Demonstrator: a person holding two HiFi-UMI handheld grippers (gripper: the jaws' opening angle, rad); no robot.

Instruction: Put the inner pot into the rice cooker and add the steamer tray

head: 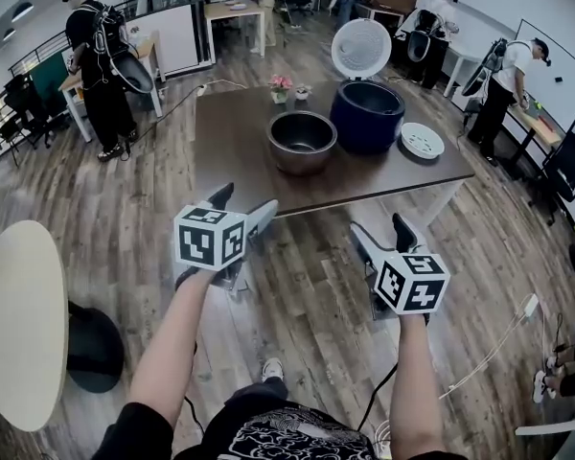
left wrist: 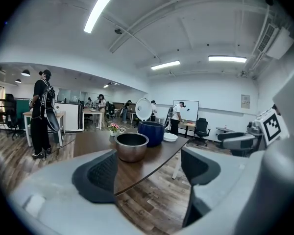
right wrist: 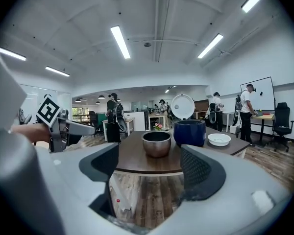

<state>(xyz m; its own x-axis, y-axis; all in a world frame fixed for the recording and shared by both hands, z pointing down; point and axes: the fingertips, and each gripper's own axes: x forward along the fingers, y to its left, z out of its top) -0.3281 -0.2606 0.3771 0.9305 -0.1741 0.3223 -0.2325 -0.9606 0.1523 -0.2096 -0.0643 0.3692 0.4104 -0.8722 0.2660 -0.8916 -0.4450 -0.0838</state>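
Note:
A metal inner pot [head: 301, 140] stands empty on the dark brown table [head: 232, 166]. Right of it is the dark blue rice cooker [head: 367, 113] with its white lid [head: 360, 48] raised. A white steamer tray [head: 422, 140] lies on the table at the cooker's right. My left gripper [head: 243, 205] and right gripper [head: 381, 230] hover over the floor just short of the table's near edge, both open and empty. In the left gripper view the pot [left wrist: 131, 146] shows between the open jaws. The right gripper view frames the pot [right wrist: 157, 143], cooker [right wrist: 189, 132] and tray [right wrist: 219, 139].
A small flower pot [head: 280, 88] sits at the table's far edge. A round white table [head: 19, 324] is at my left. A person in black [head: 101, 65] stands far left, and others stand at desks at the back and right. Cables lie on the wood floor [head: 498, 343].

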